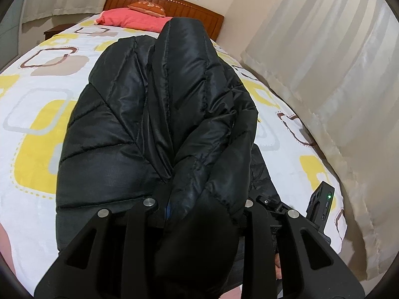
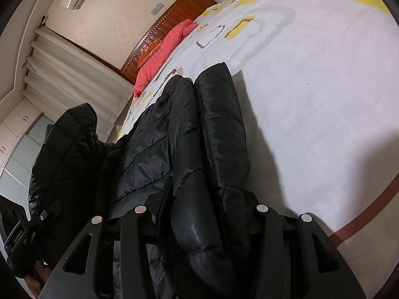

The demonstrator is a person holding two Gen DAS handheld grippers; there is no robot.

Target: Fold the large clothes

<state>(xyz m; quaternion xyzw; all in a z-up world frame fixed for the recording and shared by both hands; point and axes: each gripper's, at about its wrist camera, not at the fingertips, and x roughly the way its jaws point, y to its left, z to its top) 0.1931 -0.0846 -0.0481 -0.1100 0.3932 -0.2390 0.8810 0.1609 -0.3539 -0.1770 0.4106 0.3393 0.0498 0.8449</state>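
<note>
A black quilted puffer jacket point(image 1: 139, 129) lies lengthwise on the bed point(image 1: 37, 129). My left gripper point(image 1: 199, 214) is shut on a bunched fold of the jacket's near edge and holds it raised, so a sleeve-like part stands up in front of the camera. In the right wrist view, my right gripper point(image 2: 202, 214) is shut on another padded edge of the jacket point(image 2: 214, 129), lifted off the white, yellow-patterned bedspread point(image 2: 311, 99). The left gripper's body point(image 2: 22, 231) shows at the lower left. Both grippers' fingertips are hidden under fabric.
A red pillow point(image 1: 132, 20) and an orange cushion point(image 1: 147, 8) lie by the wooden headboard point(image 1: 174, 5). Pale curtains point(image 1: 324, 74) hang along the bed's right side. The right gripper's body point(image 1: 321, 206) sits at the bed's right edge.
</note>
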